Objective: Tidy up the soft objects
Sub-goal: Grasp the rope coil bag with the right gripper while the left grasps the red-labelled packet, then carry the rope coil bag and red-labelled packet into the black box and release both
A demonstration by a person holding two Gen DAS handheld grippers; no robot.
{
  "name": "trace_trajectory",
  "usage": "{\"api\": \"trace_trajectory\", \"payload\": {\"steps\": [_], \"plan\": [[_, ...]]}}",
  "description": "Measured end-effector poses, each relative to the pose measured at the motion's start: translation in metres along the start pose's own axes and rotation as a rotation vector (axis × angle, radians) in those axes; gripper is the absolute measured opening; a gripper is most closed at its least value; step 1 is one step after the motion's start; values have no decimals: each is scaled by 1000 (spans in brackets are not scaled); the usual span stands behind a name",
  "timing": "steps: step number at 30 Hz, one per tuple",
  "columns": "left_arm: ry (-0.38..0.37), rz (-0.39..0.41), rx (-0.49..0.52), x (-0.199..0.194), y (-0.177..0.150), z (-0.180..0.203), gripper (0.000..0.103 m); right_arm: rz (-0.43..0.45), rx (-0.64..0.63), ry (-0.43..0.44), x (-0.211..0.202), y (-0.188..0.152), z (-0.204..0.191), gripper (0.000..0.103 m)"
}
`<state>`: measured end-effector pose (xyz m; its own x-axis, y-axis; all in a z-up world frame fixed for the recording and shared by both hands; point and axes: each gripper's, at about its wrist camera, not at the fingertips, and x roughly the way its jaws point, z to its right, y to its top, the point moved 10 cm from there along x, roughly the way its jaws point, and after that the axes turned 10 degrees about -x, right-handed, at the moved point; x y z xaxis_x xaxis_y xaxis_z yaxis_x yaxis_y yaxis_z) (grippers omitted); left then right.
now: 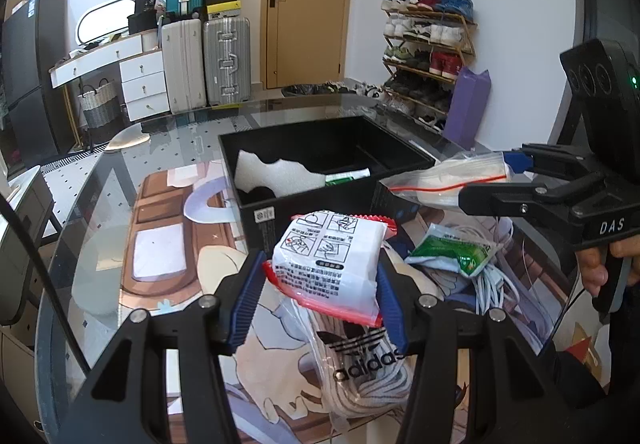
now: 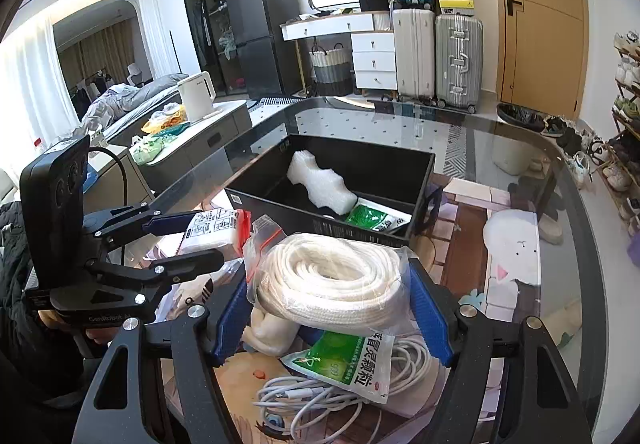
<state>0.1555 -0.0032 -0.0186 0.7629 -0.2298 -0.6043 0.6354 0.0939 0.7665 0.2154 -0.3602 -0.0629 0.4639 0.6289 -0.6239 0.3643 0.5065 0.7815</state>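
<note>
My left gripper is shut on a white packet with red edges and printed pictograms, held above the table; it also shows in the right wrist view. My right gripper is shut on a clear zip bag of coiled white rope, seen from the side in the left wrist view. Ahead stands a black box holding white foam and a green sachet. Both grippers are just short of the box's near wall.
On the glass table below the grippers lie an adidas bag, a green sachet, a white cable bundle and more soft items. A printed mat covers the table. Suitcases, drawers and a shoe rack stand behind.
</note>
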Motion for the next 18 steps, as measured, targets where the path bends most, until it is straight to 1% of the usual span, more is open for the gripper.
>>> {"api": "trace_trajectory", "payload": {"steps": [18], "plan": [[19,32,-55,-1,13,-8,53,63,-11,2,-9,14,-8,73]]}}
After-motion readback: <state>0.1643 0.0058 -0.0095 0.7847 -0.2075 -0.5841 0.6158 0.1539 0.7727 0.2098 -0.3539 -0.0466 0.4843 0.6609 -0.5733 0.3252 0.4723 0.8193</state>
